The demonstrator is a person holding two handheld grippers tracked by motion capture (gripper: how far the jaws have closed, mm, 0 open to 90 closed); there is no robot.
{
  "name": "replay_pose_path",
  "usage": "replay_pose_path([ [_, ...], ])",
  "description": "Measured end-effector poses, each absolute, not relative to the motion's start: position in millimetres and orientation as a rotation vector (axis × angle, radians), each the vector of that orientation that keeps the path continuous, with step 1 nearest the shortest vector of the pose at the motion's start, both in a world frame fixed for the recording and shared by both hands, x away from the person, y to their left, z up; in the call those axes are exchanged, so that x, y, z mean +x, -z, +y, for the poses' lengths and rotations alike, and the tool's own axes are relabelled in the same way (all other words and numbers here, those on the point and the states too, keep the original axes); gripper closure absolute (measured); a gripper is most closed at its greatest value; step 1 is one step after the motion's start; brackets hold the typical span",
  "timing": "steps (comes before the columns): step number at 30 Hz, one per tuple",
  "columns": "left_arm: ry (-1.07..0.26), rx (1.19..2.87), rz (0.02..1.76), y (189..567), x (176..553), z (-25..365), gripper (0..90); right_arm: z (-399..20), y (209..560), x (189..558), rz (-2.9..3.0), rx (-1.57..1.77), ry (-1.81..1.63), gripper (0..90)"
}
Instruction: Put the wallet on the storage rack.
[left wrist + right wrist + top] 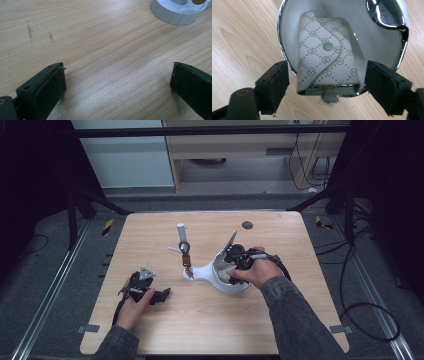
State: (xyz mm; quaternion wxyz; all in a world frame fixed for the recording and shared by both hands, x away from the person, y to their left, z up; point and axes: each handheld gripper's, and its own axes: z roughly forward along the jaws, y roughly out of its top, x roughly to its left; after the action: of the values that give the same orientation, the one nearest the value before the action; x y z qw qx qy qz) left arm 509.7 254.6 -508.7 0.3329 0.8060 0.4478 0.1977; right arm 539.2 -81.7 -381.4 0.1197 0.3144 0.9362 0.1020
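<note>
Grey monogram-patterned snap wallet (327, 60), one, is lying in one white chrome-rimmed dish (287, 57), hanging over its rim | right gripper (324, 82) is straddling it, jaws apart, pads not touching | left gripper (117, 82) is resting wide apart, holding nothing, on wooden table (100, 45).

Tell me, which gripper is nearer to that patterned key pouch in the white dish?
Right. The right gripper hangs just over the key pouch, fingers apart on either side. The left gripper rests away on the table.
</note>
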Motion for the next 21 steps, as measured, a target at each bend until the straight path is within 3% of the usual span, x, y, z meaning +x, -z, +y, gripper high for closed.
replay_pose_path([
  [21,-0.516,2.105,1.170,508.6,509.7,254.6,0.0,-87.5,374.3,535.7,2.716,0.935,-0.345,12.6],
])
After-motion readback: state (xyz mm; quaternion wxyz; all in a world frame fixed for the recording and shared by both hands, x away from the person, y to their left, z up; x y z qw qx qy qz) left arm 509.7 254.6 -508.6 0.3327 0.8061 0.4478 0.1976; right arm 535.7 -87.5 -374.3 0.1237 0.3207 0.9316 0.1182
